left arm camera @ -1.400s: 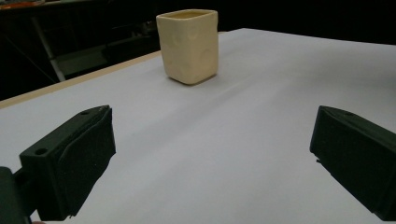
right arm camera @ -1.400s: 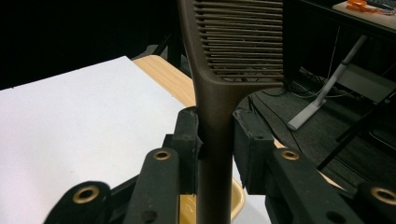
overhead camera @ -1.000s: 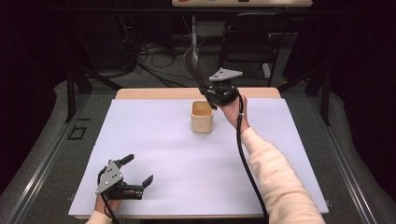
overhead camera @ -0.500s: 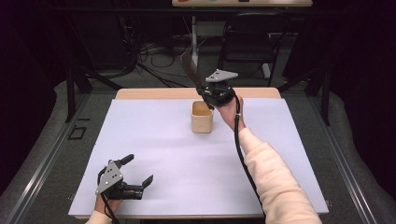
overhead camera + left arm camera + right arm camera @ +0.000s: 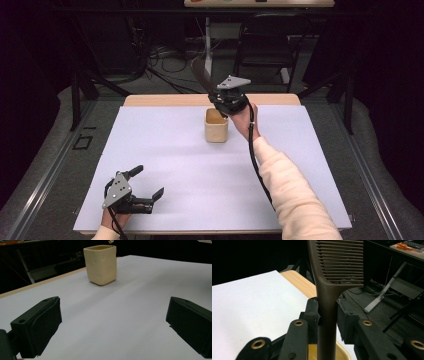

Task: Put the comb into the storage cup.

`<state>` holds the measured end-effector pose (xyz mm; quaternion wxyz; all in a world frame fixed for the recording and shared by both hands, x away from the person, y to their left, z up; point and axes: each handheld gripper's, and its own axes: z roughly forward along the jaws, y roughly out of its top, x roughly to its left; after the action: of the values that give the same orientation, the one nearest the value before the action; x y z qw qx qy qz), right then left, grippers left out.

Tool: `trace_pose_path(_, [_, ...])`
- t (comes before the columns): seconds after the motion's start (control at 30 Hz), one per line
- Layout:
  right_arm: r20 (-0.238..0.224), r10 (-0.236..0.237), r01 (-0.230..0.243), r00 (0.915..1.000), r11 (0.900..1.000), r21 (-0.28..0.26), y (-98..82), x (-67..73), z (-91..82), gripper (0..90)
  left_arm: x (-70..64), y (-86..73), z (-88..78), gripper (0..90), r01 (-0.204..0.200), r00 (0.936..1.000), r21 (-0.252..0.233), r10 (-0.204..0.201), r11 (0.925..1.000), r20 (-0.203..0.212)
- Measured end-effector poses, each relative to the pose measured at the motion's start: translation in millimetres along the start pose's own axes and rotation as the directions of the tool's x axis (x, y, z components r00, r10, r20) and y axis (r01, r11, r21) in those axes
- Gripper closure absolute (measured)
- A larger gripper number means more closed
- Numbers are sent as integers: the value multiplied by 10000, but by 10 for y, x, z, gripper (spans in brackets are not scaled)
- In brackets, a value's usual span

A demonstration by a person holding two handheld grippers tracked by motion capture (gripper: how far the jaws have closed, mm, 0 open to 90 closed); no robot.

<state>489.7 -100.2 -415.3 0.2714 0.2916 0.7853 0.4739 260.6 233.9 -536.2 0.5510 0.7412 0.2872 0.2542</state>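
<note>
While the right gripper [image 5: 223,101] clamps the brown comb [image 5: 329,290] by its handle just above the cream cup [image 5: 216,125], the handle should go in vertical and centred, clear of the rim. Left gripper [image 5: 136,192] rests open, well apart from the cup near the table's [image 5: 310,150] front edge; bare room surrounds the cup except the close far edge.

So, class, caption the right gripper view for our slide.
Right gripper clamps a brown comb above the cream cup.

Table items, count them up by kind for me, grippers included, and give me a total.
Cream cup: 1
Brown comb, held over the cup in the right gripper: 1
Grippers, counting the open left gripper: 2
Total: 4
</note>
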Motion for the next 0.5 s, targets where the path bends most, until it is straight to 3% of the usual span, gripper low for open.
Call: trace_pose_path(0.5, [-142, 36, -34, 9999, 9999, 169, -49, 36, 94, 722, -2, 0, -2, 1, 24, 10000, -15, -24, 10000, -7])
